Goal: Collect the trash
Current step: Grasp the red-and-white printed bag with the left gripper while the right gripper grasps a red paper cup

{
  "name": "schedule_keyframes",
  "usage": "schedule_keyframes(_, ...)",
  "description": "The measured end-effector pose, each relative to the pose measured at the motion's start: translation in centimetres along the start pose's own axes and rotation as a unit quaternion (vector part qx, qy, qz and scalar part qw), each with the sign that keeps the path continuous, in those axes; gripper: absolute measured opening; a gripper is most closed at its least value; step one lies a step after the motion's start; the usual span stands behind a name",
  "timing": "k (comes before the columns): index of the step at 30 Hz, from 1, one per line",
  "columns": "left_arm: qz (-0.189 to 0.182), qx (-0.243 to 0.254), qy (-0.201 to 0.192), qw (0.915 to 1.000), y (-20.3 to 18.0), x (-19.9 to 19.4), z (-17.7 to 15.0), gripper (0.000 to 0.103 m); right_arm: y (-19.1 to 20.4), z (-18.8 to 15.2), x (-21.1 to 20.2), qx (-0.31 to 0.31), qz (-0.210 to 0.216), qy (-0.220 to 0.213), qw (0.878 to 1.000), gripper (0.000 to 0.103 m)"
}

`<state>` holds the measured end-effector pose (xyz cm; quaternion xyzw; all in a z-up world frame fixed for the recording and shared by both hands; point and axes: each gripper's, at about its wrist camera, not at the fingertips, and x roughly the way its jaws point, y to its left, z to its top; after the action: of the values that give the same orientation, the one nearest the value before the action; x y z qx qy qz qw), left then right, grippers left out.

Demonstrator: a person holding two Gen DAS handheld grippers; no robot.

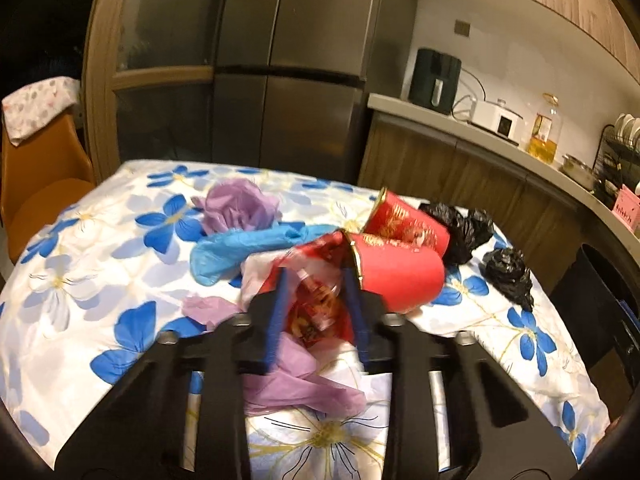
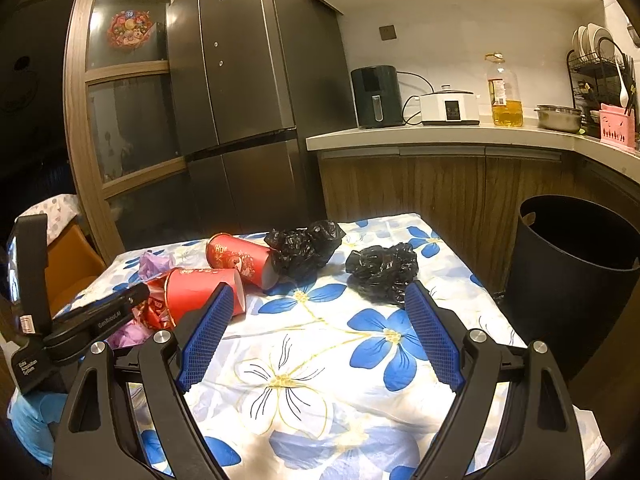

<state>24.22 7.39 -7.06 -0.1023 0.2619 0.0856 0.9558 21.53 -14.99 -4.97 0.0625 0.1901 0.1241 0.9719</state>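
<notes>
My left gripper (image 1: 314, 276) is shut on a crumpled red wrapper (image 1: 316, 304), just above the floral tablecloth (image 1: 120, 280); it also shows at the left of the right wrist view (image 2: 136, 294). Two red paper cups lie on their sides, the near cup (image 1: 396, 276) beside the wrapper and the far cup (image 1: 404, 224) behind it. My right gripper (image 2: 320, 292) is open and empty above the cloth, with a crumpled black bag (image 2: 382, 270) just beyond its right finger. A second black bag (image 2: 304, 248) lies by the far cup (image 2: 240, 258).
A blue glove (image 1: 240, 248) and purple bags (image 1: 240, 204) lie left of the cups; another purple bag (image 1: 296, 380) lies under my left gripper. A black bin (image 2: 576, 272) stands right of the table. An orange chair (image 1: 40, 184) stands at the far left. A counter (image 2: 440, 136) carries appliances.
</notes>
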Motion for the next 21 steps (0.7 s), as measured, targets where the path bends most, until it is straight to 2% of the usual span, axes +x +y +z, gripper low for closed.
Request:
schedule_keyframes(2, -0.006, -0.004, 0.004, 1.0000, 0.2, 0.1, -0.2, 0.010, 0.0, 0.0, 0.2, 0.000, 0.001, 0.002, 1.000, 0.085)
schedule_keyframes(5, -0.015, -0.013, 0.002, 0.9998, 0.6, -0.3, -0.4, 0.005, 0.3, -0.2, 0.4, -0.002, 0.003, 0.007, 1.000, 0.085)
schedule_keyframes(11, -0.031, -0.049, -0.034, 0.9978, 2.0, -3.6, -0.3, 0.003, 1.9, -0.3, 1.0, -0.019, 0.022, 0.017, 0.999, 0.085)
schedule_keyframes(16, -0.034, -0.083, -0.061, 0.9941, 3.6, -6.5, -0.1, 0.003, 4.6, -0.4, 2.0, -0.044, 0.045, 0.024, 0.998, 0.089)
schedule_keyframes(21, -0.034, -0.113, -0.094, 0.9886, 5.5, -9.2, 0.5, 0.003, 6.9, -0.2, 3.4, -0.052, 0.062, 0.026, 0.996, 0.097)
